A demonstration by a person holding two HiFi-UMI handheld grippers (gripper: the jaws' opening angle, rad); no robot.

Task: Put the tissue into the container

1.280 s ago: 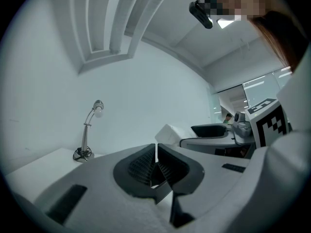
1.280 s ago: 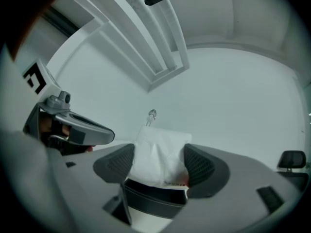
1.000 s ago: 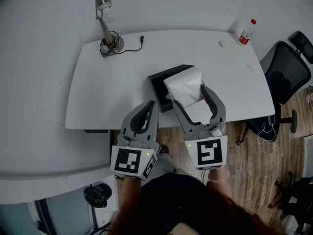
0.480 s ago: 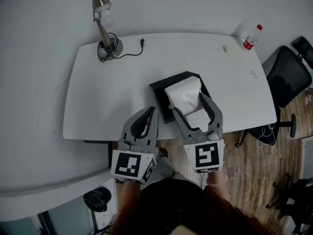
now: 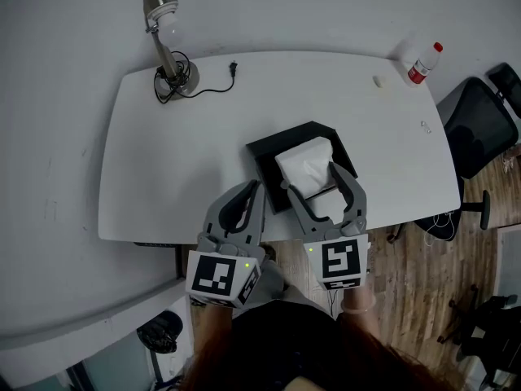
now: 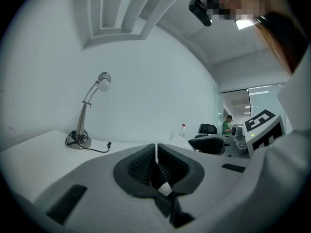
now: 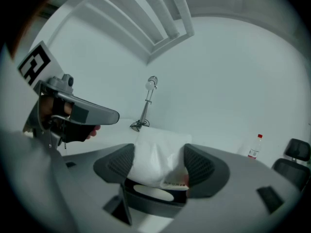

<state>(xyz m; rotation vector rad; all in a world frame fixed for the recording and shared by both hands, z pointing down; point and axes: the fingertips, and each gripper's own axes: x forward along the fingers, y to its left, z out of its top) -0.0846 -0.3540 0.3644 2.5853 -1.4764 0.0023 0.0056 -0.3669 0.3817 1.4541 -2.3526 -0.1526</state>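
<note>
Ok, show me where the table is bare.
Widest bare stretch: the table's left half, between lamp and black container. A smaller patch lies right of the container, toward the bottle. Crowded: the near edge, where the shut left hand-held gripper and the right hand-held gripper holding the tissue sit.

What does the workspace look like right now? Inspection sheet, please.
Surface: white table.
Job's things: tissue pack held over the black container; contact between them unclear.
Clutter: desk lamp, bottle and small white item along the far edge.
Grippers: right hand-held gripper shut on the tissue pack; left hand-held gripper shut, empty.
Cables: lamp cord coiled at the lamp base, plug lying on the table.
Surroundings: office chair, wooden floor.
</note>
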